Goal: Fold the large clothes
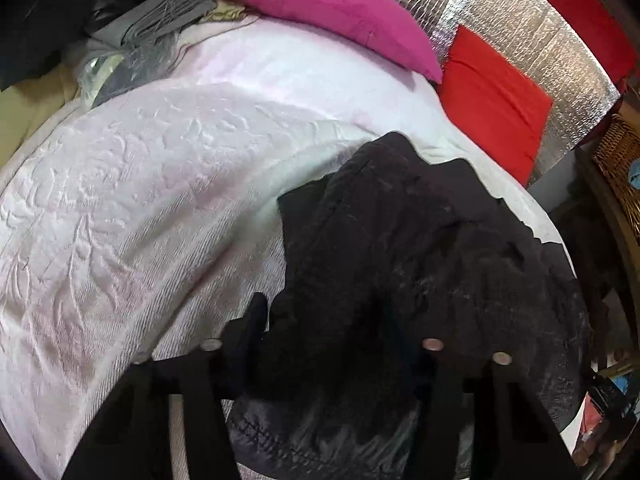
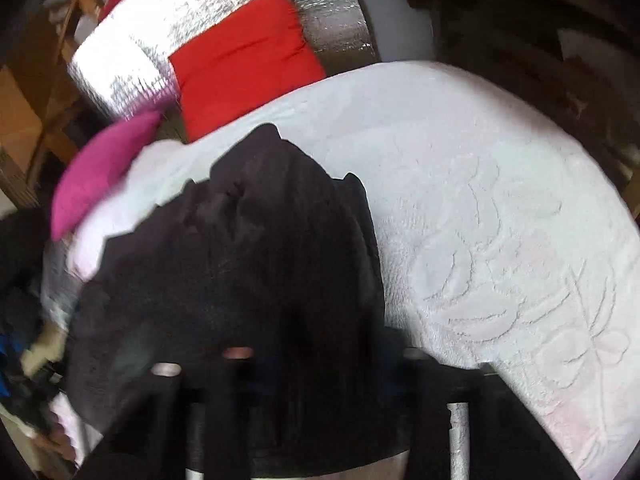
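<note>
A wide bed covered by a pale pink-white quilted bedspread (image 1: 140, 200) with an embossed floral pattern fills most of both views. Behind its head a crinkled silver foil panel (image 1: 532, 40) lines the wall, with a woven wicker piece (image 1: 620, 152) at the right edge of the left wrist view. A flat red cushion (image 1: 492, 104) leans against the foil, and a magenta pillow (image 1: 332, 8) lies just beside it on the bedspread. A heap of grey fringed fabric (image 1: 160, 20) sits at the far left corner of the bed.

The large dark brown-black garment (image 1: 400, 248) lies bunched on the near part of the bedspread, its far end reaching toward the red cushion.

The left gripper (image 1: 320, 344) points forward over the bed with the garment's near edge bunched between its dark fingers, pinching the cloth. The right gripper (image 2: 316, 364) is likewise buried in the dark fabric (image 2: 240, 264); motion blur hides its fingers, so whether it grips cannot be told.
</note>
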`<state>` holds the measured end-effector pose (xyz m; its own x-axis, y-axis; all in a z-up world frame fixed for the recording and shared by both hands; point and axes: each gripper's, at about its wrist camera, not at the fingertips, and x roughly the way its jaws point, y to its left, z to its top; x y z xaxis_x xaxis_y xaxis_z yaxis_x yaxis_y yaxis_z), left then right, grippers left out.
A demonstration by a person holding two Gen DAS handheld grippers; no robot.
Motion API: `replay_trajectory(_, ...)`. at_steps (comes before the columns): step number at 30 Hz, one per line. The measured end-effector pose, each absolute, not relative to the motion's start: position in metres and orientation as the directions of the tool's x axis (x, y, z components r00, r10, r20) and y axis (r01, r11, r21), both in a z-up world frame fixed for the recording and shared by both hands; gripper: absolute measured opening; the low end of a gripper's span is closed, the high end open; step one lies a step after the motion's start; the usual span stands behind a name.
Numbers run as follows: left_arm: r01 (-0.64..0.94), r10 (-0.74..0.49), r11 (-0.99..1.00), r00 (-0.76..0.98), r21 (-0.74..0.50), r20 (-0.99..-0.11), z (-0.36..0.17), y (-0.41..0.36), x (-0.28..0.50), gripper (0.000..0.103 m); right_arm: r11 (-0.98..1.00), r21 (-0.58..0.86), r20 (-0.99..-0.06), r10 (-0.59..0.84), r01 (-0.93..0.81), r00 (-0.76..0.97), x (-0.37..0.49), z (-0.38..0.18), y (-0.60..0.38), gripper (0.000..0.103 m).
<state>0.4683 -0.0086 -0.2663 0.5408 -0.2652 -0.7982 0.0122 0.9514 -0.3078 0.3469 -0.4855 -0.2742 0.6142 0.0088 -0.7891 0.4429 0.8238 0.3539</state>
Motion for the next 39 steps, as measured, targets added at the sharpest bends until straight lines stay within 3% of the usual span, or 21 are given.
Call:
replay_trajectory(2, 0.017, -0.266, 0.951, 0.559, -0.309, -0.786, -0.262, -0.010, 0.468, 0.040, 0.826, 0.355, -0.779, 0.002, 0.438, 0.627, 0.344, -0.262, -0.484, 0.017)
replay_trajectory(5, 0.012, -0.241, 0.958, 0.567, -0.285, -0.788, -0.263, -0.012, 0.470, 0.040, 0.833, 0.345, -0.755, -0.027, 0.432, 0.655, 0.330, -0.244, -0.479, 0.016)
replay_trajectory(10, -0.012, -0.192, 0.972, 0.532, -0.235, -0.824, -0.275, -0.013, 0.476, 0.054, 0.808, 0.314, -0.839, -0.010, 0.499, 0.544, 0.343, -0.293, -0.488, 0.016)
replay_trajectory(13, -0.010, -0.169, 0.978, 0.552, -0.209, -0.817, -0.265, -0.014, 0.470, 0.054, 0.781, 0.382, -0.811, 0.027, 0.495, 0.584, 0.338, -0.282, -0.494, 0.020)
replay_trajectory(16, 0.029, -0.100, 0.994, 0.618, -0.104, -0.780, -0.248, -0.024, 0.458, 0.056, 0.760, 0.430, -0.782, 0.044, 0.488, 0.622, 0.329, -0.267, -0.498, 0.022)
replay_trajectory(17, 0.043, -0.080, 0.997, 0.645, -0.068, -0.760, -0.242, -0.029, 0.452, 0.060, 0.746, 0.452, -0.772, 0.051, 0.490, 0.634, 0.326, -0.263, -0.502, 0.027)
replay_trajectory(19, 0.060, -0.065, 0.998, 0.680, -0.034, -0.730, -0.233, -0.032, 0.443, 0.070, 0.728, 0.491, -0.740, 0.058, 0.479, 0.671, 0.321, -0.258, -0.504, 0.054)
replay_trajectory(20, 0.060, -0.049, 0.998, 0.701, -0.009, -0.712, -0.228, -0.035, 0.438, 0.072, 0.726, 0.497, -0.726, 0.049, 0.475, 0.686, 0.319, -0.255, -0.504, 0.089)
replay_trajectory(21, 0.061, -0.041, 0.998, 0.715, 0.005, -0.698, -0.226, -0.037, 0.434, 0.072, 0.730, 0.499, -0.708, 0.031, 0.468, 0.706, 0.318, -0.250, -0.501, 0.095)
replay_trajectory(24, 0.073, -0.021, 0.996, 0.758, 0.053, -0.652, -0.215, -0.043, 0.425, 0.072, 0.764, 0.481, -0.668, 0.003, 0.429, 0.744, 0.320, -0.238, -0.492, 0.095)
replay_trajectory(28, 0.082, -0.002, 0.991, 0.794, 0.103, -0.608, -0.207, -0.050, 0.421, 0.072, 0.789, 0.442, -0.685, -0.010, 0.427, 0.728, 0.331, -0.239, -0.482, 0.095)
replay_trajectory(39, 0.082, 0.001, 0.990, 0.804, 0.113, -0.595, -0.201, -0.054, 0.417, 0.072, 0.780, 0.387, -0.735, -0.062, 0.492, 0.676, 0.359, -0.263, -0.481, 0.094)
